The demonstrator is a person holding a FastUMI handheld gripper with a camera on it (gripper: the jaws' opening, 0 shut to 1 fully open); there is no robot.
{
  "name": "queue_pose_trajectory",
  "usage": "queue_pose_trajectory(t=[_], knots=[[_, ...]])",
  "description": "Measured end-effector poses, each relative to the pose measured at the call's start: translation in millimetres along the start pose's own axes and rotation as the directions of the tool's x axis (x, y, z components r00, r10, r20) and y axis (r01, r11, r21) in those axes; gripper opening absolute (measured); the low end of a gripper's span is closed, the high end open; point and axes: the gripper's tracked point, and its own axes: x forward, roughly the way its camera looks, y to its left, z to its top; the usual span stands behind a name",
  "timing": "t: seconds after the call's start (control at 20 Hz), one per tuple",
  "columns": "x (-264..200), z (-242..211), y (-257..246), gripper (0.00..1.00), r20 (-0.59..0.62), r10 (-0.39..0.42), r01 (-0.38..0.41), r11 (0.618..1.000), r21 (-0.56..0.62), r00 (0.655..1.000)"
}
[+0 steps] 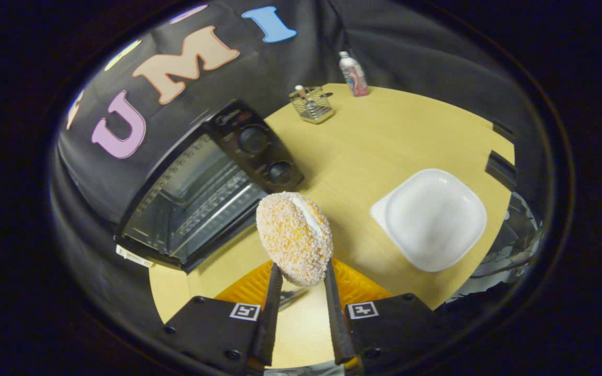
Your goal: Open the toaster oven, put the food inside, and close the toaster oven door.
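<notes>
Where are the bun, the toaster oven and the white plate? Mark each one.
bun point(294, 237): gripper view, sugared crust at its middle, held between both fingers.
toaster oven point(196, 198): gripper view, wire rack inside the open front.
white plate point(434, 219): gripper view, bare centre, beyond the fingers.

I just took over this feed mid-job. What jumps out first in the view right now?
The sugar-crusted pastry stands out, pinched between the fingers of the gripper and lifted above the wooden table. Beyond it on one side the toaster oven stands with its door dropped open and the rack visible. On the other side a white square plate sits bare.
</notes>
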Motion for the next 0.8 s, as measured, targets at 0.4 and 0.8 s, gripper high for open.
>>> queue_pose_trajectory(t=[0.4, 0.8], knots=[[18, -6, 124, 0.46, 0.099, 0.087, -0.101, 0.984, 0.146, 0.991], [65, 9, 169, 0.46, 0.192, 0.044, -0.102, 0.946, 0.306, 0.980]])
